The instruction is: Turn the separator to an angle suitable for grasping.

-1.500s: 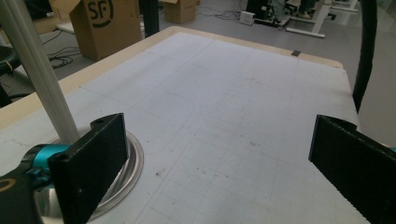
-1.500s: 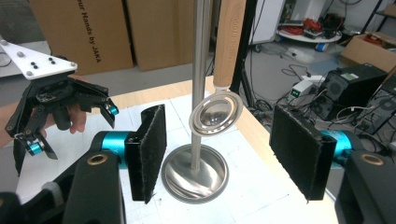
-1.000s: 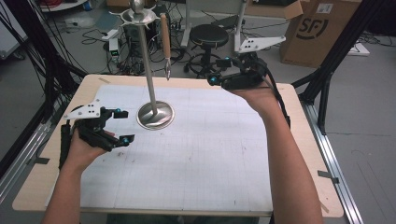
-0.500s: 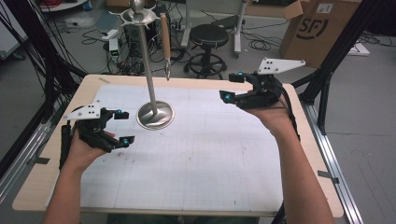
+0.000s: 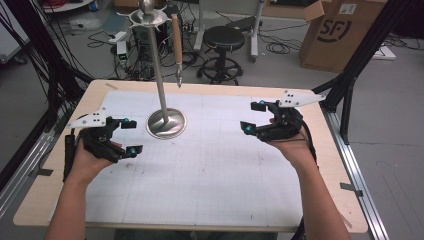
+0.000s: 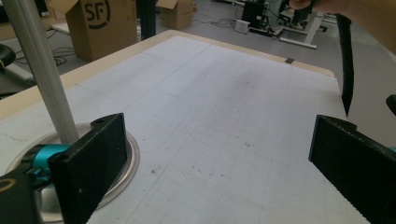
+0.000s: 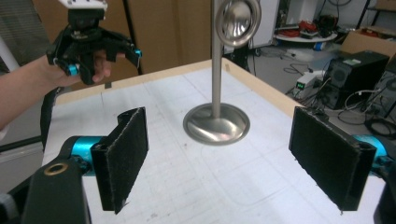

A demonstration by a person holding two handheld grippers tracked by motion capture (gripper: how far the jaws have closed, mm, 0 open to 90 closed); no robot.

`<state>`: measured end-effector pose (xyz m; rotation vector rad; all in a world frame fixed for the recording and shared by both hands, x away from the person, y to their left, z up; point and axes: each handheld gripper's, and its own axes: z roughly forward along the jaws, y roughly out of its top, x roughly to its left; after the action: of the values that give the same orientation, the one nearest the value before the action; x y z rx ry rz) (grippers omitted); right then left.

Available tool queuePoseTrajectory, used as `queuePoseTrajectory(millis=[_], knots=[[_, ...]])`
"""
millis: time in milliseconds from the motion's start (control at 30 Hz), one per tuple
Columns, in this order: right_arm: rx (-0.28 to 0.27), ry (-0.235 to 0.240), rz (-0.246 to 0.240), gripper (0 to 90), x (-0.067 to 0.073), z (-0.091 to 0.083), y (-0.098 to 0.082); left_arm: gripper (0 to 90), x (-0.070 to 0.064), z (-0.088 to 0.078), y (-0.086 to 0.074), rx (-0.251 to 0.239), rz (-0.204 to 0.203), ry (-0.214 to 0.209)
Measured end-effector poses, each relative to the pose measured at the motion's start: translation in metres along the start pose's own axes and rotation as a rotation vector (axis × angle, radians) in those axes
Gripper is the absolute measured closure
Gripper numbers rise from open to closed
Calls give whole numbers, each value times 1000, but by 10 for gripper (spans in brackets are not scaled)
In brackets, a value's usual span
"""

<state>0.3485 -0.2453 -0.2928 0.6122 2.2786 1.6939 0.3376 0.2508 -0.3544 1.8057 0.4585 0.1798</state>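
Nearest the person, both hands sit low over the white mat. The left gripper has its jaws apart with nothing between them, just left of the steel stand, whose round base lies on the mat beside it. The right gripper has just been opening its jaws, nothing between them, and points toward the stand from well to its right. Farther back, a wooden-handled tool hangs from the stand's top. This looks like a pause after hanging 1 tool; any next move calls for reaching high to that handle.
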Motion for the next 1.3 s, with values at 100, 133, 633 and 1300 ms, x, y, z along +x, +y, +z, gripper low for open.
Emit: queuePoseTrajectory(millis=[100,133,633,1300], knots=[[9,16,12,176,2,2,-11,53,1,-1,-1,0,-7,-1],[12,15,16,161,3,3,-14,53,1,-2,-1,-1,-5,-2],[7,-23,80,141,2,-8,-62,53,1,1,-4,-8,1,-23],[24,-44,162,114,-1,-15,-103,53,-2,14,-8,32,17,-48]])
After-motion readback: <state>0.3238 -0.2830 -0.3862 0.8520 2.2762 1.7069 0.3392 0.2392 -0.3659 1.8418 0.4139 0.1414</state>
